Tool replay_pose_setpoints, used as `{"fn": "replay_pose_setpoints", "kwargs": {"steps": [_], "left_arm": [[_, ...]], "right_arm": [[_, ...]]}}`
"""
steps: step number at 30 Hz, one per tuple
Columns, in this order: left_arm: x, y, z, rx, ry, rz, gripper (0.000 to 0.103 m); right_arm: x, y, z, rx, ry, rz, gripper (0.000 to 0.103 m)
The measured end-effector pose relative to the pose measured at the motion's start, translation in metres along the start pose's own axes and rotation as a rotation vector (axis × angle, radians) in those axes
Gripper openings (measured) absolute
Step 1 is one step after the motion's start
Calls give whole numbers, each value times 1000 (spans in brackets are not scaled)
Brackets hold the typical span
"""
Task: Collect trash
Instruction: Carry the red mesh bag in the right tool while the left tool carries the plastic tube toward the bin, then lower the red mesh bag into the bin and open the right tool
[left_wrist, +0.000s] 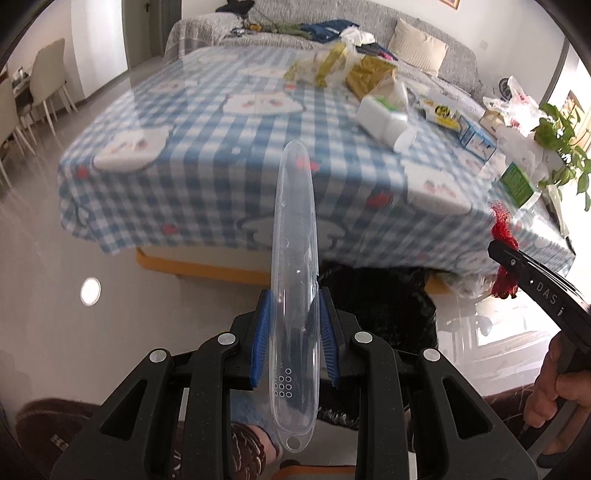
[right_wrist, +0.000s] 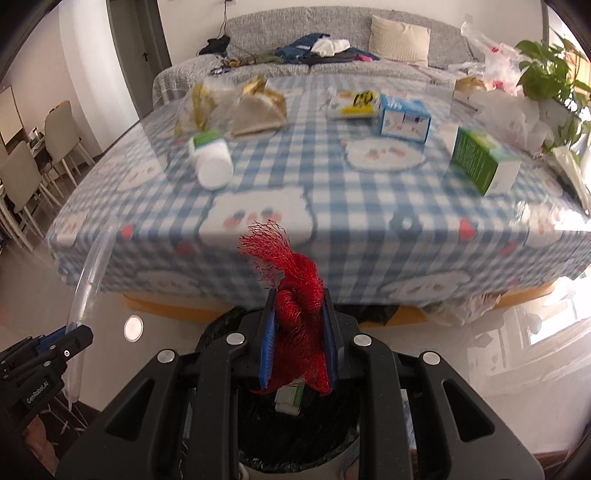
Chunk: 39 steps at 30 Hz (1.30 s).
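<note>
My left gripper (left_wrist: 294, 317) is shut on a long clear plastic case (left_wrist: 294, 258) that stands up between the blue pads, in front of the table. My right gripper (right_wrist: 299, 321) is shut on a bunched red mesh net (right_wrist: 295, 295) and hangs over a bin lined with a black bag (right_wrist: 295, 432); a white and green box lies inside the bin. The right gripper with the red net also shows at the right edge of the left wrist view (left_wrist: 504, 254). The left gripper with the clear case shows at the left of the right wrist view (right_wrist: 70, 336).
A table with a blue checked cloth (right_wrist: 332, 192) carries a white bottle (right_wrist: 210, 158), gold wrappers (right_wrist: 258, 103), a blue box (right_wrist: 404, 120), a green box (right_wrist: 484, 162), a yellow pack (right_wrist: 354, 103) and plastic bags. A sofa (right_wrist: 332, 48) stands behind, chairs (right_wrist: 22, 173) at left, a plant (right_wrist: 546, 70) at right.
</note>
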<state>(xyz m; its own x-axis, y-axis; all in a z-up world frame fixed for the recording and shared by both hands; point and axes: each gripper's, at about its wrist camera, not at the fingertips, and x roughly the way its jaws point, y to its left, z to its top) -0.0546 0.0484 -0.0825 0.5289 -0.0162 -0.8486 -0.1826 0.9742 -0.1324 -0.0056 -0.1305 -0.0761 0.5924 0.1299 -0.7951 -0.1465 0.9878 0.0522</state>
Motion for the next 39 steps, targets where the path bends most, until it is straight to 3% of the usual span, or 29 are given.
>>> {"fn": "replay_pose_setpoints", "kwargs": {"steps": [12,25,34,39], "left_arm": [[22,12,-44,-46,77,8,25],[77,8,-62,-40,140,28,25],[111,4,-71,-11,203,64,25],[115,2,-71,-9,196,48,25]], "right_arm": [[33,20,-42,-41,85,4,20],[102,17,-80,-24,230,4,21],[121,26,-89,-46,260,17,21],[124,32,-90,-64,251,15,29]]}}
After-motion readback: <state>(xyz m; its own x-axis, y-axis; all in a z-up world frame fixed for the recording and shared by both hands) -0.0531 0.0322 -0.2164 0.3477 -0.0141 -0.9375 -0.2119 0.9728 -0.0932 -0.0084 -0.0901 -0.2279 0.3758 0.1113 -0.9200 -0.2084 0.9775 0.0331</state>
